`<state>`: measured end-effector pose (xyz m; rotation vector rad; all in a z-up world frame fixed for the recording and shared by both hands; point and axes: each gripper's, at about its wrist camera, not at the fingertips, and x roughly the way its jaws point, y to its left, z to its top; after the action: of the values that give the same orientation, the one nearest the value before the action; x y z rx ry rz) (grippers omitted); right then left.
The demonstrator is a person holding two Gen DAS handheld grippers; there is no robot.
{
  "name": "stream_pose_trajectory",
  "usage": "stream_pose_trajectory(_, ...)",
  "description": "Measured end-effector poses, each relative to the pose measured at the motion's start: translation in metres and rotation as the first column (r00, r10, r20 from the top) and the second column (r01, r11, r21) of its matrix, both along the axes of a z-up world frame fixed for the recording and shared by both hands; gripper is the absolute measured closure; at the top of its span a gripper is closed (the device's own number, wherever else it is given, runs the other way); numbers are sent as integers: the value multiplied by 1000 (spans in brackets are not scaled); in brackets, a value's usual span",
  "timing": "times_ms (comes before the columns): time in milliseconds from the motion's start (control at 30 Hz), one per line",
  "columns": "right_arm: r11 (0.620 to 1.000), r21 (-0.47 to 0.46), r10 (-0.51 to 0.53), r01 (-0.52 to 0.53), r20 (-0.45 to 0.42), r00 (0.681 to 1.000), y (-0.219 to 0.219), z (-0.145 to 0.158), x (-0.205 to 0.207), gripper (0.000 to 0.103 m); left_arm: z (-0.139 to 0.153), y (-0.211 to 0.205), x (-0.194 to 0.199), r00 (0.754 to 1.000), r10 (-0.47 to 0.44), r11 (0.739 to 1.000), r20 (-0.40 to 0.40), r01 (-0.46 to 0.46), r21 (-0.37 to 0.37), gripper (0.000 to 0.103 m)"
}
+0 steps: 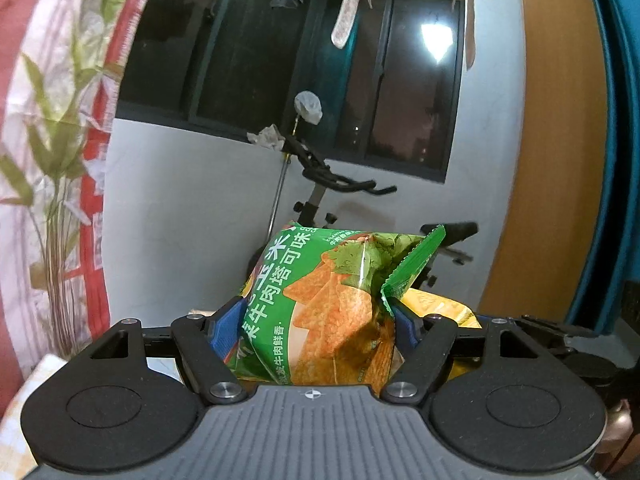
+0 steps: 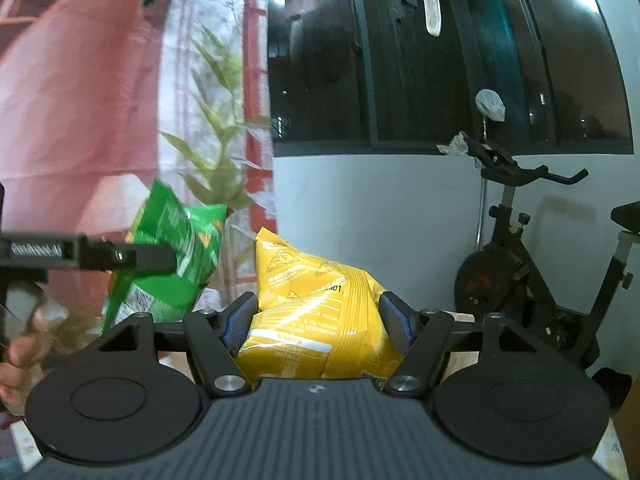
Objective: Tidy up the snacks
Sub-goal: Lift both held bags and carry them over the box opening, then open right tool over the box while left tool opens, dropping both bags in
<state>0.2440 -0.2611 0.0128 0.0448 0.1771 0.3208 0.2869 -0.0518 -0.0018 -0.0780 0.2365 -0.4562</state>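
Green snack bag (image 1: 320,312) clamped inside left tool (image 1: 316,320).

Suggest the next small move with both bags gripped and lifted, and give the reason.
Probably carry both toward wherever the snacks get sorted, then lower them. The left tongs are shut on the green chip bag, the right tongs on the yellow snack bag; both hang in the air, and no container shows in either view.

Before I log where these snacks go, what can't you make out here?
- Destination: no shelf or bin in either view.
- Green bag: lower part hidden by the left gripper; blurred in the right wrist view.
- Yellow bag: small print too small; bottom hidden by the right gripper.
- Hand: cut off by the edge.
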Motion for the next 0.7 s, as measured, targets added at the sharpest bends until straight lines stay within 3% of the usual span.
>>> stream_pose_trajectory(300, 999, -19, -44, 42, -92, 995, -10, -25, 65, 34, -22, -21, 46, 998, 4, 999, -63, -1, 51, 26)
stream_pose_trajectory(633, 999, -30, -46, 42, -155, 987, -12, -38, 72, 31, -34, -5, 62, 987, 30, 998, -157, -22, 57, 22)
stream_pose_trajectory(700, 999, -32, -41, 36, -159, 986, -11, -36, 72, 24, -31, -3, 59, 987, 39, 998, -154, -30, 60, 22)
